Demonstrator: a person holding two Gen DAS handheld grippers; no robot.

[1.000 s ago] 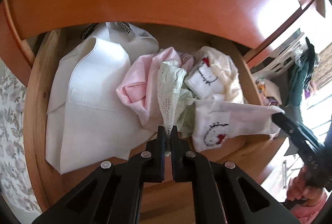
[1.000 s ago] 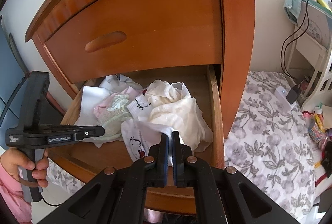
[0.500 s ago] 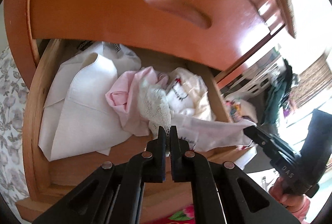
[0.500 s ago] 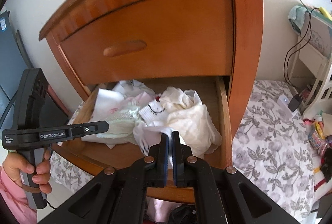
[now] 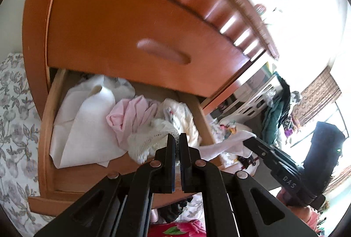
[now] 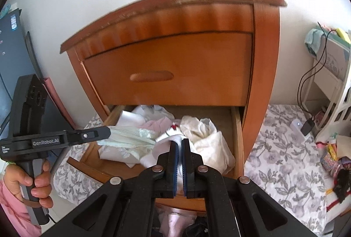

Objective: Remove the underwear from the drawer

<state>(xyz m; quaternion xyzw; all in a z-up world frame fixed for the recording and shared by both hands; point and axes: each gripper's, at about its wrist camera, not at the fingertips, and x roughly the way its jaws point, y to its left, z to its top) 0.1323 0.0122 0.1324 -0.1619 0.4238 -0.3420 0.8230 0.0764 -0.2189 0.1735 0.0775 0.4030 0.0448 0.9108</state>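
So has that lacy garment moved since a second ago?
Yes. The lacy garment, pinched in the left gripper, has lifted up and outward from the drawer pile.

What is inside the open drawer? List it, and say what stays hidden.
Inside the drawer: a folded white cloth, a pink garment and cream clothes. The lace piece and the white underwear are pinched at its front. The drawer floor beneath the pile is covered.

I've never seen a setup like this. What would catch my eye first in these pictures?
Probably the open bottom drawer of the orange wooden nightstand, stuffed with pale clothes. Two black tools reach toward it: the left hand-held gripper is shut on a lacy white garment, and the right hand-held gripper is shut on a white cloth that trails back into the pile.
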